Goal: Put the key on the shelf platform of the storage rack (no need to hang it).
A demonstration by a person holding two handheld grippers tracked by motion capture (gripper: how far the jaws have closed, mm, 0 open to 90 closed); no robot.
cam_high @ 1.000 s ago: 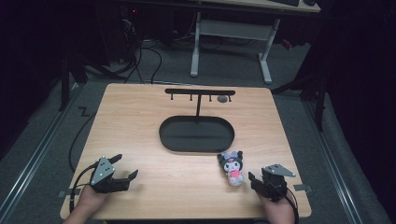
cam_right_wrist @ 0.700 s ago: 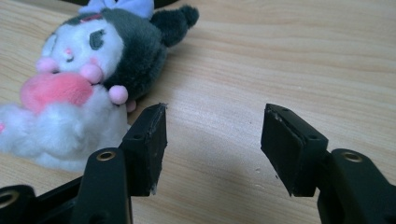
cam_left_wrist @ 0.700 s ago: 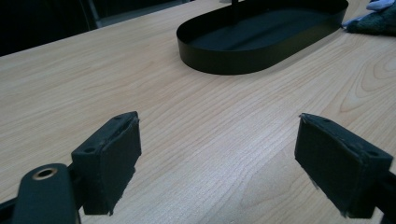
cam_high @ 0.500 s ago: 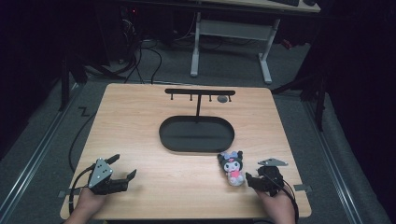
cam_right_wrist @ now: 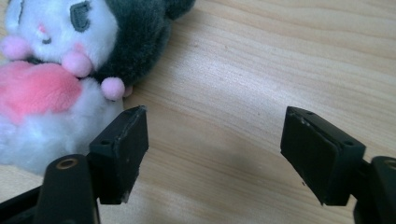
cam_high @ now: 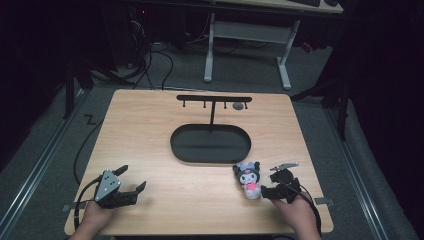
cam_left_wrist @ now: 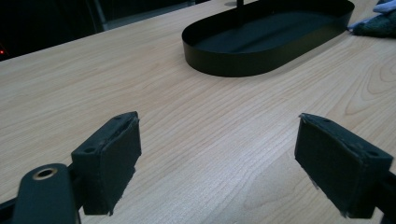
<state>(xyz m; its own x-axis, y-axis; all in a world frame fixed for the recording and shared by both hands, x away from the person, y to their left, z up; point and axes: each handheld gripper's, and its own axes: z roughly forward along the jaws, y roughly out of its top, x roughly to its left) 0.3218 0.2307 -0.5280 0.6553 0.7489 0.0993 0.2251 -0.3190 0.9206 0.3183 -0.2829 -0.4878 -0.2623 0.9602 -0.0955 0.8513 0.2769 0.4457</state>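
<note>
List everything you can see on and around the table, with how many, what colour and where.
plush toy: one, white, dark grey and pink, near right of table, beside the right hand-held gripper
oval tray: one, black, table middle
hanger rack: one, black, T-shaped, standing at the tray's far side
table: one, light wood
desk frame: one, white, on the floor behind
left hand-held gripper: one, black, jaws open, near left
right hand-held gripper: one, black, jaws just opening, nothing between them
hands: two, at the near edge

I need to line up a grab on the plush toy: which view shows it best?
The right gripper view: the plush toy is close, lying on the table just left of the open right tool, nothing between its jaws. The high view shows it small, beside the black tray. The left gripper view catches a blurred edge.
</note>
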